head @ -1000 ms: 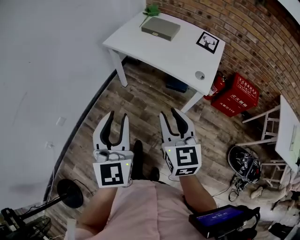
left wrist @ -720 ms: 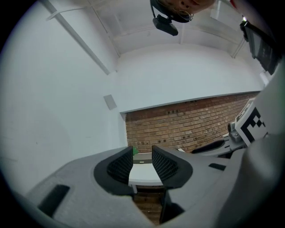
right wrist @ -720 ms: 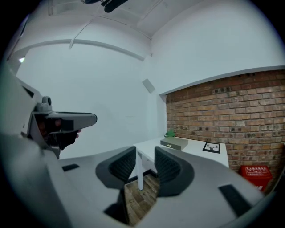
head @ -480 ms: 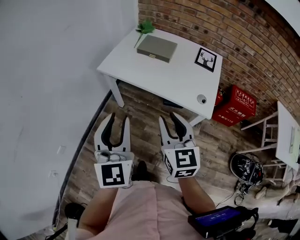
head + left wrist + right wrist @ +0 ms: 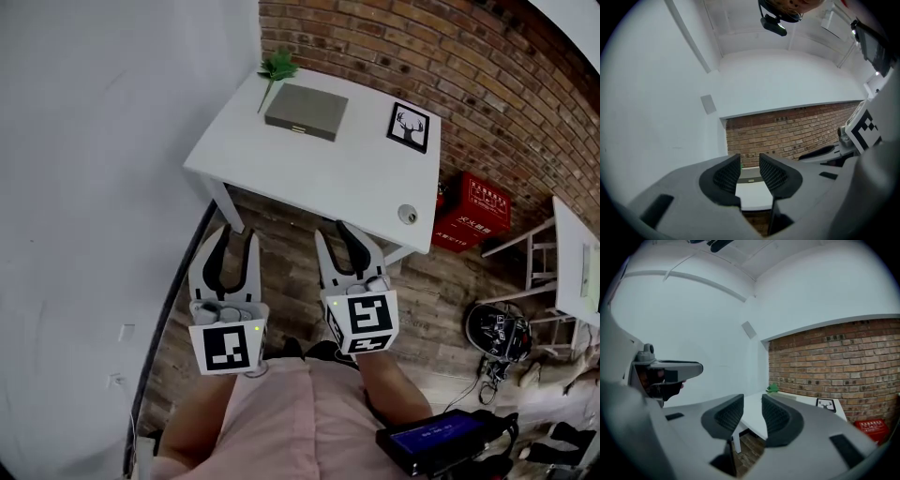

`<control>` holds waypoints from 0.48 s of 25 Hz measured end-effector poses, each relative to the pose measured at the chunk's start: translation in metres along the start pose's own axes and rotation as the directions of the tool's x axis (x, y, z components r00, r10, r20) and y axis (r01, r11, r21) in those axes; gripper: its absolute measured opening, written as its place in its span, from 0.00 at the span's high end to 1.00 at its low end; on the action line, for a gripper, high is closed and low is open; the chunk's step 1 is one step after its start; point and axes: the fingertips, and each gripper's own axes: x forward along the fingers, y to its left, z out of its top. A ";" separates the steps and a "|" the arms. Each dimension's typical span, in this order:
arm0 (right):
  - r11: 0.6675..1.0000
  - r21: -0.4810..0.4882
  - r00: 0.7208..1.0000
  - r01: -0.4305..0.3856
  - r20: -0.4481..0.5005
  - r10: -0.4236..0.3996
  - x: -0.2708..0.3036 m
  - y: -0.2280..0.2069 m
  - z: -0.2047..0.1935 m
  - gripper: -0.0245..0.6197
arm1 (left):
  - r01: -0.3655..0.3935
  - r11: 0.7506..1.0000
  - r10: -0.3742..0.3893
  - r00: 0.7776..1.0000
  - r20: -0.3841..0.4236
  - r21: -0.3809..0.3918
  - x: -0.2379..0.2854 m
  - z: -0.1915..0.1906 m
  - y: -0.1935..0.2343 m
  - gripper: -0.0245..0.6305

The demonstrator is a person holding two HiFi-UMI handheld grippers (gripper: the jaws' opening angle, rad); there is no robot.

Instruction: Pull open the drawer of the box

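The flat grey-green box [image 5: 306, 112] lies at the far left of the white table [image 5: 319, 173], with its drawer front facing me and closed. My left gripper [image 5: 234, 234] and right gripper [image 5: 336, 228] hang side by side in the air just short of the table's near edge, well away from the box. Both are open and empty, and their jaws have just been closing a little. In the left gripper view the box [image 5: 750, 180] shows far off between the pads. In the right gripper view the box [image 5: 785, 395] lies right of the jaws.
A green plant sprig [image 5: 277, 66] lies behind the box and a framed deer picture [image 5: 409, 127] to its right. A small round object [image 5: 407, 215] sits at the table's near right corner. Red crates [image 5: 485, 202] stand against the brick wall, with wooden floor below.
The table and box have drawn nearer in the head view as I walk toward them. Both grippers now reach the table's near edge.
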 end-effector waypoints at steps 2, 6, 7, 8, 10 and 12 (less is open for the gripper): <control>1.000 0.003 1.000 0.006 -0.005 -0.006 0.007 -0.001 -0.003 0.77 | 0.007 1.000 -0.007 1.000 -0.008 -0.004 0.007 -0.006 0.003 0.77; 1.000 0.009 1.000 0.010 -0.020 -0.010 0.019 -0.006 -0.010 0.77 | 0.014 1.000 -0.014 1.000 -0.021 -0.010 0.019 -0.015 0.006 0.77; 1.000 0.011 1.000 0.012 -0.023 -0.012 0.023 -0.007 -0.011 0.77 | 0.016 1.000 -0.017 1.000 -0.026 -0.012 0.022 -0.017 0.007 0.77; 1.000 0.013 1.000 0.014 -0.025 -0.014 0.026 -0.009 -0.012 0.77 | 0.019 1.000 -0.019 0.999 -0.031 -0.012 0.026 -0.020 0.008 0.77; 1.000 0.019 0.999 0.019 -0.029 -0.018 0.034 -0.014 -0.014 0.77 | 0.028 1.000 -0.028 0.999 -0.040 -0.008 0.036 -0.024 0.008 0.77; 0.999 0.028 0.999 0.025 -0.033 -0.024 0.043 -0.022 -0.017 0.77 | 0.042 0.999 -0.042 0.998 -0.050 -0.002 0.047 -0.030 0.005 0.77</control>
